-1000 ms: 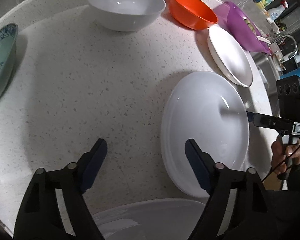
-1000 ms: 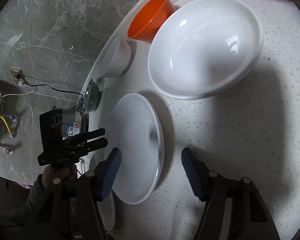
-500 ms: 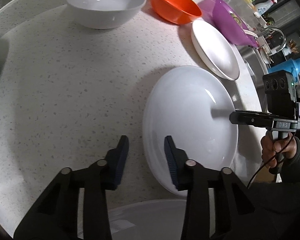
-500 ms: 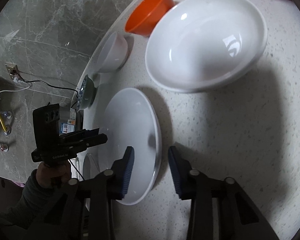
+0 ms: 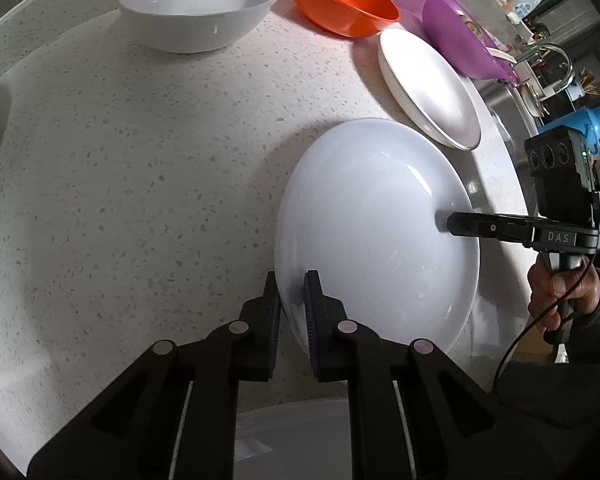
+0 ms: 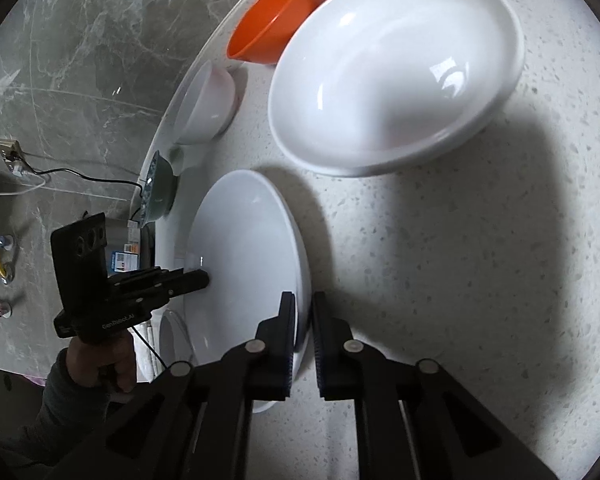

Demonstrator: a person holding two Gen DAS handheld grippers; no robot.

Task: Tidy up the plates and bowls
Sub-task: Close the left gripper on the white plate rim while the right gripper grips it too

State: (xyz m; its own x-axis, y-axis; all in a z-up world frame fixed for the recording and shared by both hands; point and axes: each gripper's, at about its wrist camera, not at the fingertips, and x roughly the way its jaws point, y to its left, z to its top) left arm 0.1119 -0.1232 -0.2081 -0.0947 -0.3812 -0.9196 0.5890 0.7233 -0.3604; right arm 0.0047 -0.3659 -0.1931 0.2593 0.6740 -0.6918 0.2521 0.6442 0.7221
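Note:
A large white plate [image 5: 376,220] lies on the speckled counter. My left gripper [image 5: 292,280] is shut on its near rim. My right gripper [image 6: 303,300] is shut on the opposite rim of the same plate [image 6: 244,256]; it shows in the left wrist view [image 5: 452,224] coming in from the right. A wide white bowl [image 6: 392,68], an orange bowl [image 5: 344,0], a white deep bowl [image 5: 196,4] and a purple bowl [image 5: 460,36] stand further off.
A green patterned bowl [image 6: 158,188] sits at the counter's edge. Another white dish [image 5: 292,440] lies under my left gripper. A sink and faucet [image 5: 548,56] are at the far right. The counter's rounded edge runs behind the bowls.
Both grippers moved in and closed on opposite rims of the large white plate; they were open a second ago.

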